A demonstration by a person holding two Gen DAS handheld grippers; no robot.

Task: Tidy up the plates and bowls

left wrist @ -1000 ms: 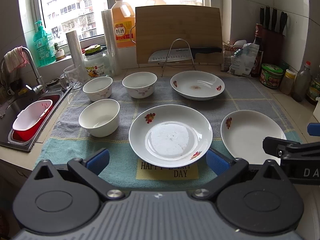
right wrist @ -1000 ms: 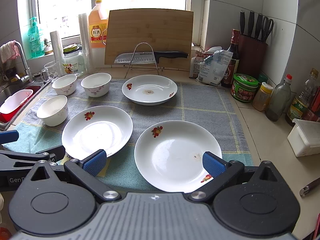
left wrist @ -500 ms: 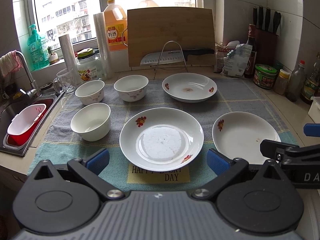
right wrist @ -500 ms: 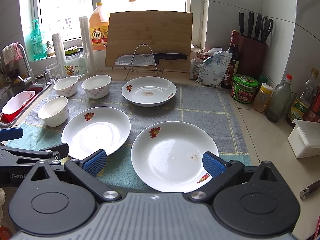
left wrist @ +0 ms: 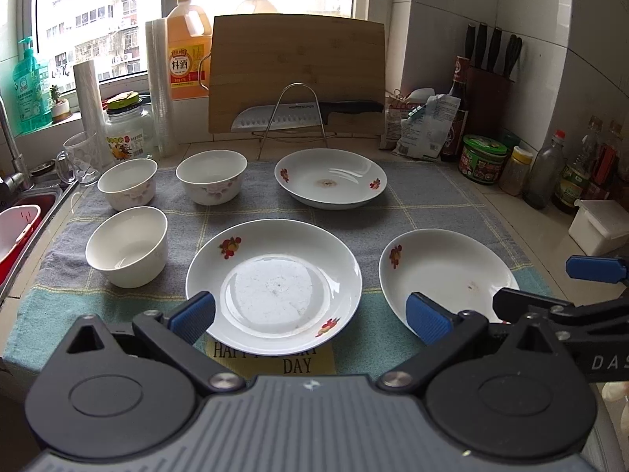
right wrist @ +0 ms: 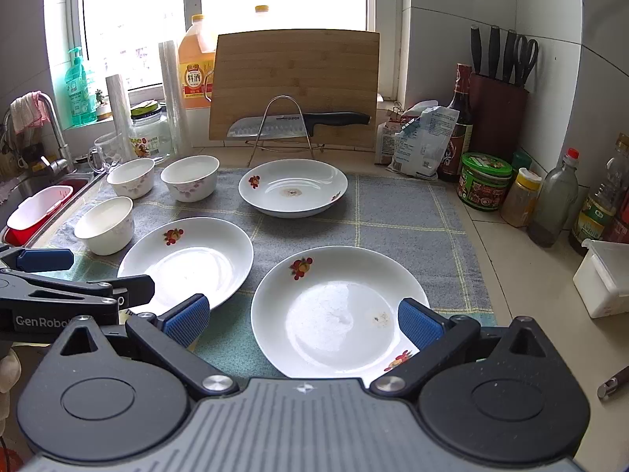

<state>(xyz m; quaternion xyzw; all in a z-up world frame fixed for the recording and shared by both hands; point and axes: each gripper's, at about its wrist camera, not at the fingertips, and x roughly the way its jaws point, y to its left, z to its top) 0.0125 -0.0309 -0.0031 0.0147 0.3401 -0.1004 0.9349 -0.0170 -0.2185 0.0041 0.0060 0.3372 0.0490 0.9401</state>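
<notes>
Three white flowered plates lie on the towel: a near middle plate (left wrist: 275, 287), a near right plate (left wrist: 444, 275) and a far plate (left wrist: 330, 177). Three white bowls stand at the left: a near bowl (left wrist: 127, 246) and two far bowls (left wrist: 127, 183) (left wrist: 212, 175). My left gripper (left wrist: 310, 314) is open and empty, just in front of the near middle plate. My right gripper (right wrist: 302, 320) is open and empty, just in front of the near right plate (right wrist: 338, 310). The middle plate (right wrist: 188, 259) and far plate (right wrist: 293, 187) also show there.
A cutting board (left wrist: 297, 72) and a knife on a wire rack (left wrist: 293, 118) stand at the back. Jars and bottles (left wrist: 483, 159) line the right side, with a white box (left wrist: 601, 226). A sink with a red basin (left wrist: 17, 228) is at the left. A glass (left wrist: 80, 157) stands nearby.
Both grippers have drawn back and risen a little, so the plates sit lower and farther in view. Nothing was taken hold of; the dishes have not moved.
</notes>
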